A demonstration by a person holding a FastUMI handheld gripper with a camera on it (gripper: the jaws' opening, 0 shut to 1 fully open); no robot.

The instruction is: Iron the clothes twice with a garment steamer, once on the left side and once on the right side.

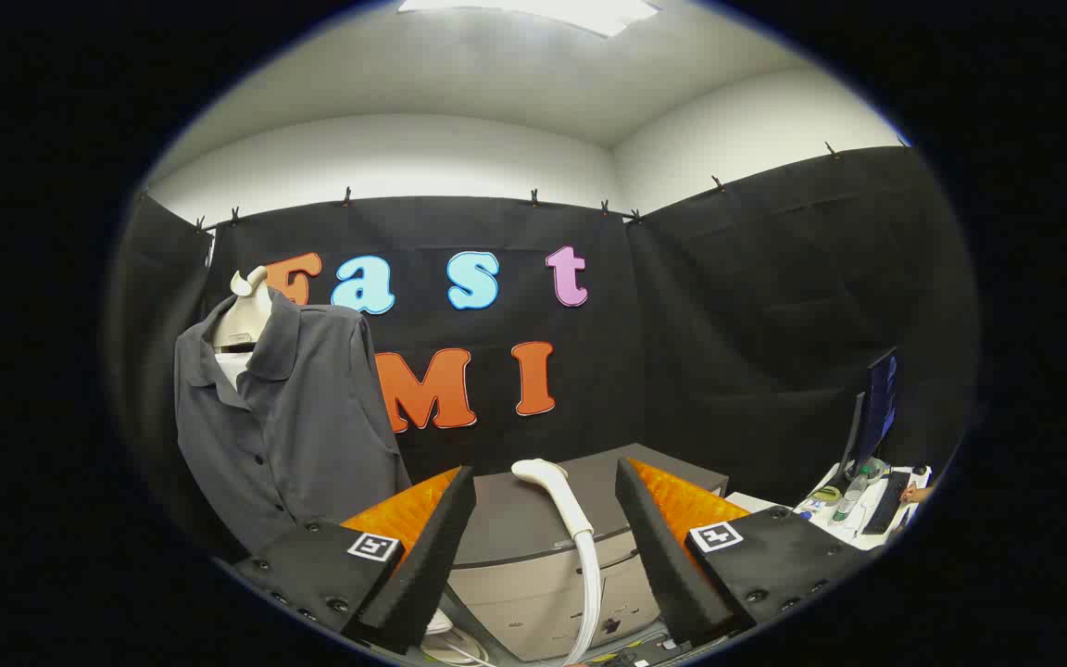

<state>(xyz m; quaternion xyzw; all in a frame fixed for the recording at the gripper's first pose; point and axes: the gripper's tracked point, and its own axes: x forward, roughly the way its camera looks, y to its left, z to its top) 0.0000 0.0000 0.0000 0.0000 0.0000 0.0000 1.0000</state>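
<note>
A dark grey button-up shirt (288, 417) hangs on a pale mannequin torso (243, 320), up and off to the left of my fingers. The white garment steamer head (552, 491) rests on top of a grey cabinet (515, 537), with its white hose (591, 584) running down the cabinet's front. My gripper (545, 514) is open, and the steamer head stands in the gap between the two fingers, a little beyond them and touching neither.
A desk (853, 514) with a monitor (876, 412), keyboard, bottles and a person's hand lies to the right. Black cloth walls close in the booth behind the cabinet. White cables lie on the floor beneath the fingers.
</note>
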